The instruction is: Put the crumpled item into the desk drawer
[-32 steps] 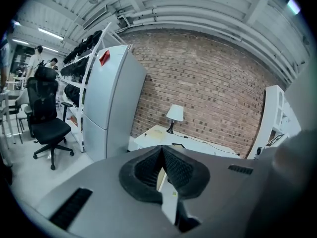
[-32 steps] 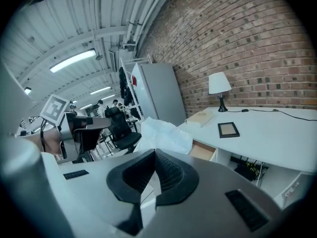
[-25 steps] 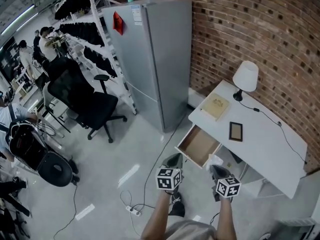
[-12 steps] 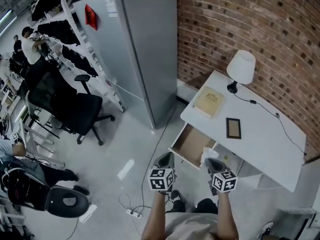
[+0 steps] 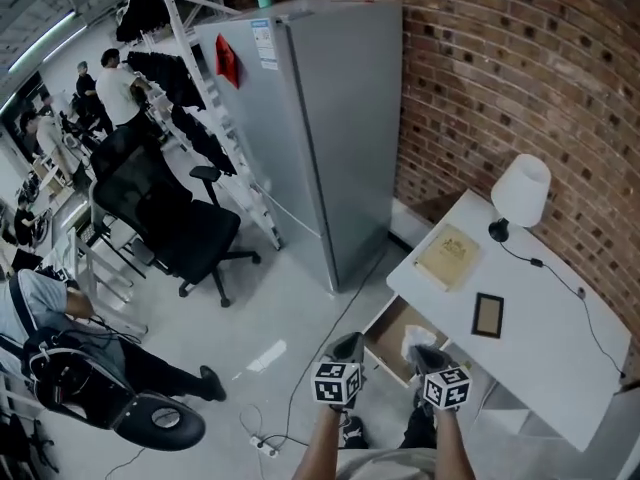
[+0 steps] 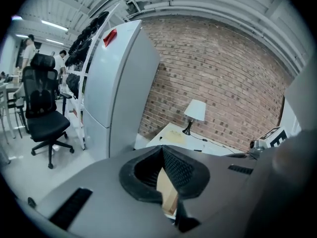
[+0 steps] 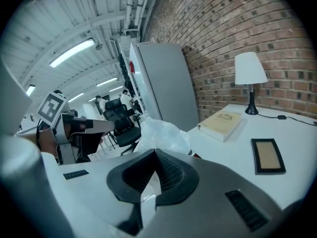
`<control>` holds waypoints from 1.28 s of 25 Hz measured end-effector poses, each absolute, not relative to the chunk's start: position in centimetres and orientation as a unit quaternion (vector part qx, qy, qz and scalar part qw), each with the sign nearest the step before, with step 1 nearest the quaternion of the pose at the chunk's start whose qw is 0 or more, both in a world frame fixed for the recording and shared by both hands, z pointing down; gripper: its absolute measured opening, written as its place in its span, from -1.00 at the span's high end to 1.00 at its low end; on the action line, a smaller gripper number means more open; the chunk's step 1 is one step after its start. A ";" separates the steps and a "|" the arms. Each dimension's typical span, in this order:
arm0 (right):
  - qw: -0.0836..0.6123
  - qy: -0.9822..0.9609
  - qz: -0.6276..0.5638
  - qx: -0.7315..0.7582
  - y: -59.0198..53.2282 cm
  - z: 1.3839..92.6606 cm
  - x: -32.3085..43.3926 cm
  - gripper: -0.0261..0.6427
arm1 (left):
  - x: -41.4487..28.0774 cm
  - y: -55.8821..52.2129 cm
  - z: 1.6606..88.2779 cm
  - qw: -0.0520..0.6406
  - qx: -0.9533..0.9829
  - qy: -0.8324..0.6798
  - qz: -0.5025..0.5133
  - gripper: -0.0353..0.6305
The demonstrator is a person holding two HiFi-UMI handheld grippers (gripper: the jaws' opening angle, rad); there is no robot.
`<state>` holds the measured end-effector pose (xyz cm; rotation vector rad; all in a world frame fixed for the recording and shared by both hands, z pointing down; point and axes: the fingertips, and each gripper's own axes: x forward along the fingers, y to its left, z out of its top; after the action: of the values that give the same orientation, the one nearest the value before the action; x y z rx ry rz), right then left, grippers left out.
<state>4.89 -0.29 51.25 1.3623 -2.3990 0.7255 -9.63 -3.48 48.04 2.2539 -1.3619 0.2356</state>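
Desk (image 5: 545, 353) by brick wall (image 5: 520, 68), drawer (image 5: 390, 330) open | my right gripper (image 5: 428, 355) pinches bag (image 5: 418, 340) by drawer's edge; left gripper (image 5: 347, 347) closed, empty | I'd lower mid-drawer, then release.

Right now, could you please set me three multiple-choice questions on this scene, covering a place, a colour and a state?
1. Where on the desk lies the book? A at the end with the lamp; B at the opposite end; C hanging off the edge.
2. The lamp's shade is: A red; B white; C black.
3. The right gripper is: A open, empty; B shut on the book; C shut on the crumpled item.
Answers: A, book and lamp share the far end; B, the shade shows white; C, the plastic bulges past its closed jaws.
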 end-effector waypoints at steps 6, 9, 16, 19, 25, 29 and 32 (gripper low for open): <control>0.149 -0.861 0.245 0.421 -5.1 51.1 5.1 0.84 | -8.9 -5.7 48.1 0.245 0.801 -0.540 0.084 0.85; 0.150 -0.874 0.241 0.395 -7.1 51.9 5.3 0.84 | -8.6 -6.4 48.5 0.242 0.786 -0.564 0.079 0.85; 0.183 -0.895 0.242 0.327 -8.2 53.1 4.3 0.84 | -8.5 -6.6 48.4 0.254 0.748 -0.607 0.083 0.85; 0.197 -0.899 0.244 0.306 -7.9 53.8 4.5 0.84 | -7.9 -5.8 48.8 0.263 0.732 -0.623 0.083 0.85; 0.216 -0.901 0.241 0.288 -9.3 55.7 5.5 0.84 | -6.5 -5.3 50.4 0.276 0.703 -0.652 0.069 0.85; 0.236 -0.897 0.254 0.276 -7.7 57.1 6.5 0.84 | -4.2 -4.0 52.9 0.301 0.692 -0.650 0.087 0.85; 0.245 -0.895 0.258 0.271 -6.9 58.3 6.7 0.84 | -2.4 -3.4 55.0 0.313 0.698 -0.637 0.098 0.85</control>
<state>6.72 -6.86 58.29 0.7390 -2.4417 0.7034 -2.44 -3.44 54.95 1.8409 -1.6801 0.2580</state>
